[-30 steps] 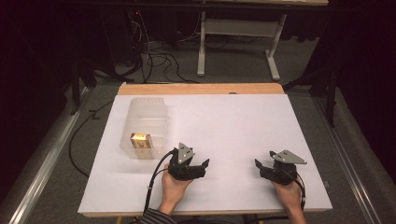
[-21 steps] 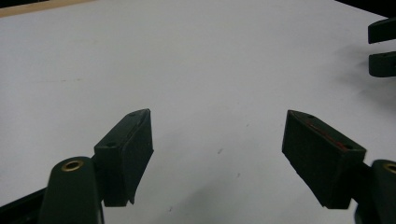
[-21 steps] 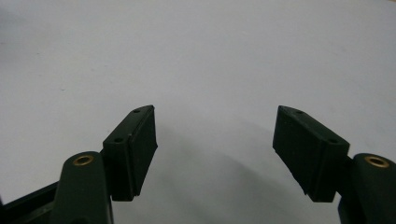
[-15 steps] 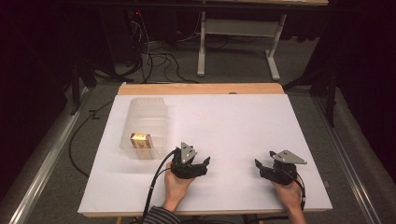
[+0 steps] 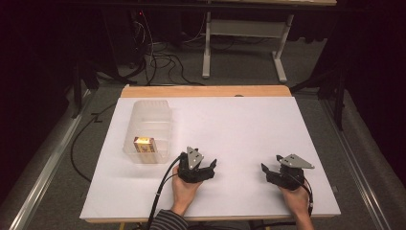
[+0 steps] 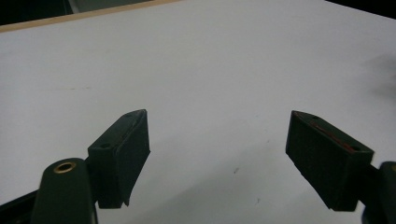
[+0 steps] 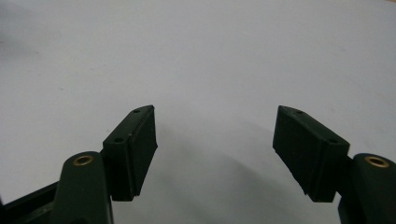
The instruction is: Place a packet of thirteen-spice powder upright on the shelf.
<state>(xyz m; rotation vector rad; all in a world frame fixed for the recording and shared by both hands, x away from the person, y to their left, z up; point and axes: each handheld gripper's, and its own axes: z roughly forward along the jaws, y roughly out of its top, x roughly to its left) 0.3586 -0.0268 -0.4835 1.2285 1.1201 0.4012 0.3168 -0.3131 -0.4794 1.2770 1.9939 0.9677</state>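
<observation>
Grippers first: the left gripper and right gripper both rest low on the white table, jaws spread wide with nothing between them. From the left gripper, at about ten o'clock, a clear plastic bin holds a small yellow-brown box at its near end.

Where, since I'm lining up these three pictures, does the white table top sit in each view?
High view: the white table top spans the middle, from the wooden strip down to the person's hands.
Left gripper view: it lies behind the left hand-held gripper, whose jaws stand apart.
Right gripper view: it lies behind the right hand-held gripper, jaws also apart.
Shared landmark: the wooden strip, also at the left gripper view's top left.
</observation>
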